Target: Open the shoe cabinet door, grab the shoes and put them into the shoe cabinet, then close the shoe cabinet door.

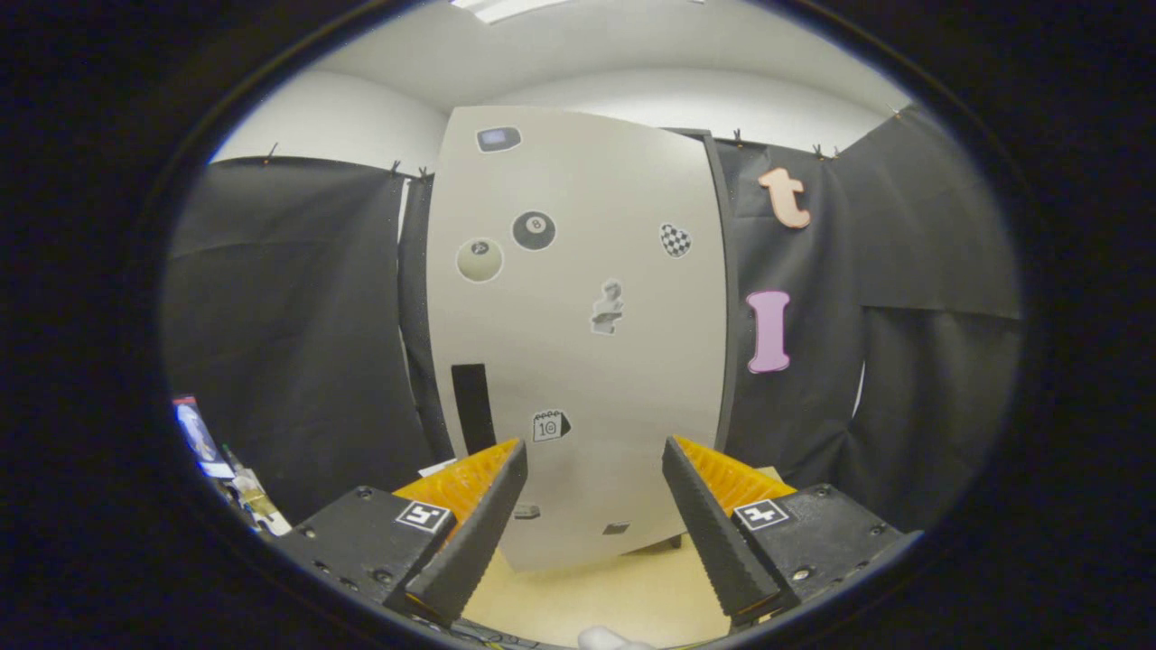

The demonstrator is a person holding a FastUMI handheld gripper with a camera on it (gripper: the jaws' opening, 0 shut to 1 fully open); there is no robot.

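The shoe cabinet (578,334) stands straight ahead, a tall pale grey box with its door (587,361) shut and several stickers on it. A black vertical handle strip (471,408) sits low on the door's left side, just beyond my left finger. My gripper (594,451) is open, its two black-and-orange fingers (479,524) spread wide with nothing between them, a short way in front of the door's lower part. A small white tip of something (607,639) shows on the floor below the fingers; I cannot tell if it is a shoe.
Black cloth walls (298,343) hang on both sides of the cabinet and close behind it. The floor (614,587) in front of the cabinet is pale yellow. Some clutter (226,469) lies at the far left by the cloth's foot.
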